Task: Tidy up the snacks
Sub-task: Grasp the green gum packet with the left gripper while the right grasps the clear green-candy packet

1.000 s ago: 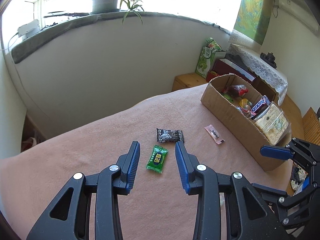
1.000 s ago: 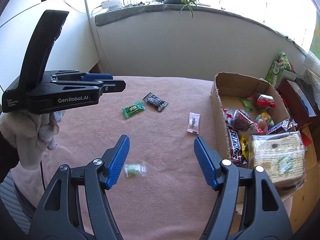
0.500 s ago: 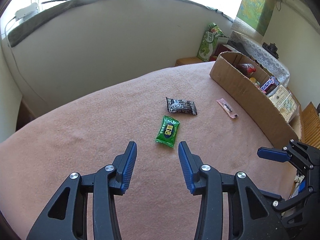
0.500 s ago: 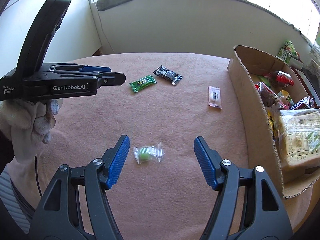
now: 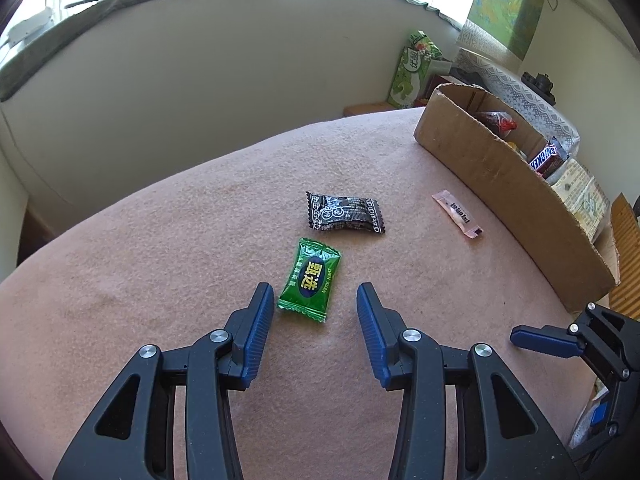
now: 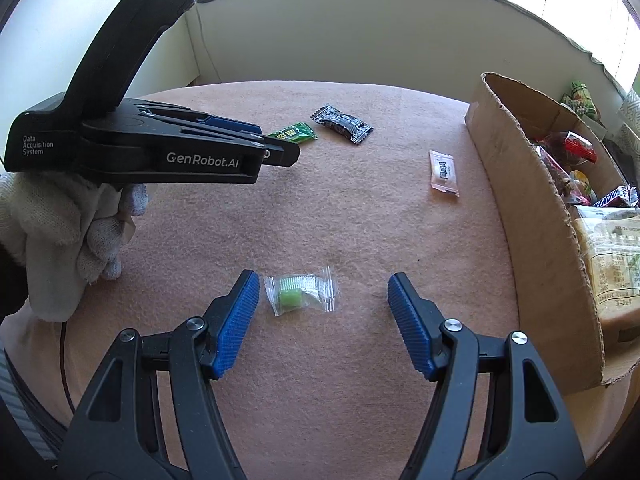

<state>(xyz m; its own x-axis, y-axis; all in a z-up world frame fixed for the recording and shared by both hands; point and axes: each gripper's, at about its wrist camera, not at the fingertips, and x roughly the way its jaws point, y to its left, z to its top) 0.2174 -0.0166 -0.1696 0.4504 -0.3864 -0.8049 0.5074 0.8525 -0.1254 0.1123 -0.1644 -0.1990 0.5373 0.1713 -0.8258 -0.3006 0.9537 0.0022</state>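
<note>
Left gripper (image 5: 316, 300) wide open, empty, near end of flat green foil candy packet (image 5: 310, 281) sits between its tips on the pink felt-covered table (image 5: 160, 260); black crinkly wrapper (image 5: 345, 213) just beyond. Right gripper (image 6: 322, 294) also wide open, empty, small clear-plastic-wrapped green candy (image 6: 301, 294) lies between its fingers, nearer the left one. Both look light, thin, slippery and crushable; pinch across the padded middle, then carry right to the open cardboard box (image 6: 532, 216).

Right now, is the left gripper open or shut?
Open. The left gripper has a wide gap between its blue pads, with the green candy lying flat on the blanket just ahead, ungrasped.
</note>
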